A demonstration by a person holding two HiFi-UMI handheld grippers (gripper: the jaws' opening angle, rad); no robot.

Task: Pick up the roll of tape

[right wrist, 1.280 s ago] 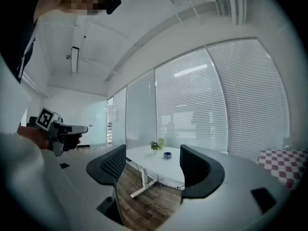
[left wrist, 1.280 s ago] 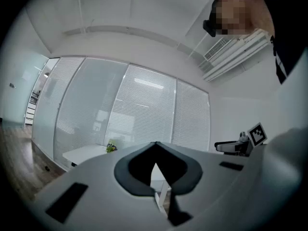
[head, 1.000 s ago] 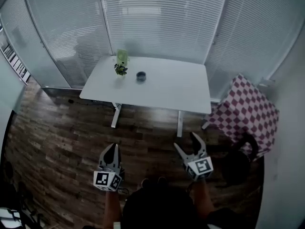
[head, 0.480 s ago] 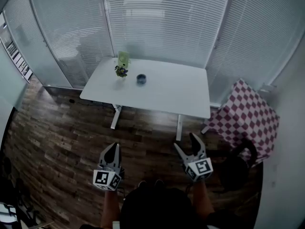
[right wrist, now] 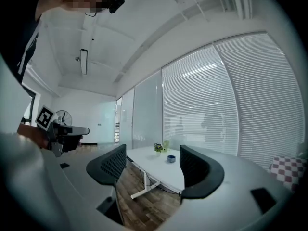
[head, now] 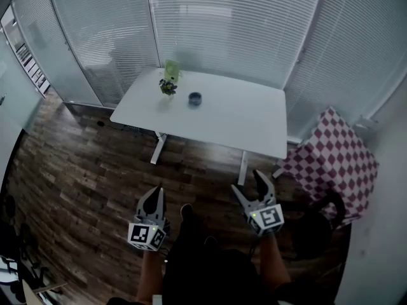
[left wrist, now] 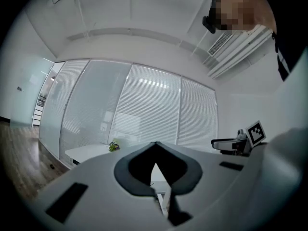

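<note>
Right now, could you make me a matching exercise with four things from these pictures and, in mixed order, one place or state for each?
Things:
1. roll of tape
2. checked cloth
3. left tool
4. right tool

Places or states:
A. to the right of the table
B. jaws apart, nothing between them
C. lying on the white table, beside the plant
D. jaws together

Pairs: 1-C, 2-A, 3-D, 4-B

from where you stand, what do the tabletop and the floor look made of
Tabletop: smooth white, matte, probably laminate; even colour, no grain.
Floor: dark wood-look planks, staggered joints and grain showing; wood or vinyl, can't tell.
</note>
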